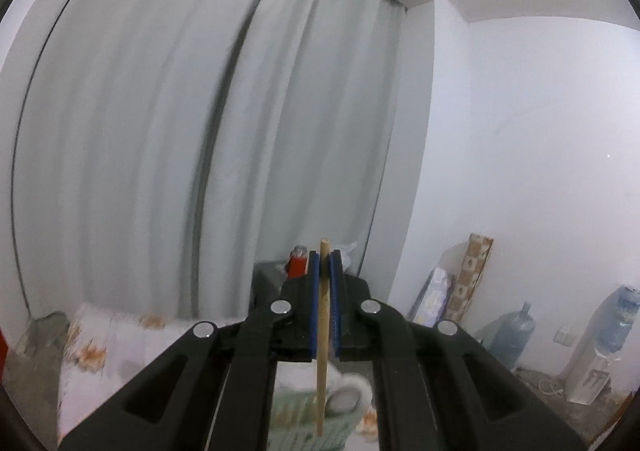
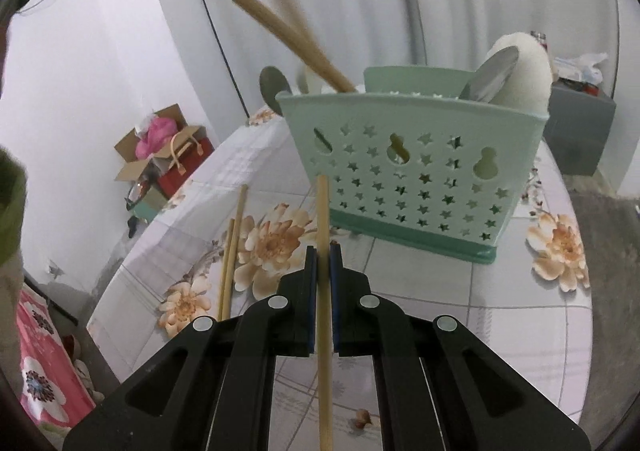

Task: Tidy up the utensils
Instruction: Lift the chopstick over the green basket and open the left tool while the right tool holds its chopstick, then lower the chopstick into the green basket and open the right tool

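Chopsticks occupy both grippers at this point in the tidy-up. The right gripper [image 2: 323, 251] is clamped on a wooden chopstick [image 2: 322, 291], its blue pads closed against the shaft, which runs lengthwise between the fingers and pokes out ahead toward the mint-green utensil basket [image 2: 400, 171]. The left gripper [image 1: 324, 257] likewise pinches a second chopstick [image 1: 323, 331] held nearly upright, its tip just clearing the fingertips; below it, blurred, shows the basket's rim and a spoon bowl.

Beyond the right gripper, two more loose chopsticks [image 2: 232, 251] lie side by side on the floral tablecloth [image 2: 520, 311], left of the held one and apart from the basket. The basket stands on the cloth, its star-punched front facing the camera. Already inside are at least two chopsticks [image 2: 296, 39] leaning out of the left end and a metal spoon [image 2: 492, 75] against a white ladle [image 2: 528, 67] at the right end; a grey spoon bowl [image 2: 274, 85] peeks up behind the left corner.

By this reading the job is roughly midway: spoons and some chopsticks are stowed, two sticks are in transit, two remain on the table.

No brand, label or legible writing shows on the basket, utensils or grippers; the distant boxes and water bottles carry nothing readable.
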A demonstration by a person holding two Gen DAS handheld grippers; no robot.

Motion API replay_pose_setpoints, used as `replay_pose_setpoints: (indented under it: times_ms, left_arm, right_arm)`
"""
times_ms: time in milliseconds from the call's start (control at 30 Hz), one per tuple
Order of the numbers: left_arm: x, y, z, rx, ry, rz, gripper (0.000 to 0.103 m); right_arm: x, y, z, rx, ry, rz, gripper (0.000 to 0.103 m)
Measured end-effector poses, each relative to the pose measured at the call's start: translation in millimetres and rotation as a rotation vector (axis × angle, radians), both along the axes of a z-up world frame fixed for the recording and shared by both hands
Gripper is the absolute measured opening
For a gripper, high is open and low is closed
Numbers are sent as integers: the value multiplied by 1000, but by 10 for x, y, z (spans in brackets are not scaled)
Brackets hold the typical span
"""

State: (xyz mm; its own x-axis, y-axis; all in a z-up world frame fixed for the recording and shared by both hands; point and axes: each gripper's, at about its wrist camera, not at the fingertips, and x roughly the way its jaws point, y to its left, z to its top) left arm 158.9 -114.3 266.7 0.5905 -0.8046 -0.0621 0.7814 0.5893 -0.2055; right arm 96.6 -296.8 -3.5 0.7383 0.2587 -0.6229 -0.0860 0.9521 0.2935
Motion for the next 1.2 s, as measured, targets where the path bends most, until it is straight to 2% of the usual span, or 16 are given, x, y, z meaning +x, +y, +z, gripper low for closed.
replay_pose_setpoints:
  times_ms: [100, 200, 367, 567, 600, 633, 667, 733, 867, 1200]
  left_arm:
    - [184, -179, -12, -5, 8, 6, 4]
    - [397, -410, -160, 30, 31, 30, 4]
    - [724, -761, -593, 147, 107, 62, 4]
    - [944, -1076, -1041, 236, 233, 20, 6]
    - [968, -1102, -1077, 244, 258, 0, 8]
    - [958, -1119, -1099, 240, 276, -16, 18]
    - [949, -1105, -1105, 228, 286, -23, 33]
    - [899, -996, -1084, 193, 287, -10, 47]
    - [756, -780, -1023, 172, 290, 9, 61]
    - [220, 192, -934, 79, 236, 92, 78]
  right_arm:
    - [-23, -36, 5, 10, -2, 2, 4]
    - [-23, -26, -8, 17, 1, 8, 4]
    - [-44, -58, -8, 25, 6, 10, 4]
    - [-80, -97, -17, 28, 13, -2, 4]
    - [-89, -101, -15, 28, 13, -4, 4]
    - [-103, -109, -10, 29, 12, -7, 4]
    - [-109, -115, -10, 30, 11, -9, 4]
    - [-124, -127, -1, 34, 10, -13, 4]
    - [-142, -140, 48, 30, -5, -21, 4]
    - [-137, -191, 465, -14, -128, -37, 4]
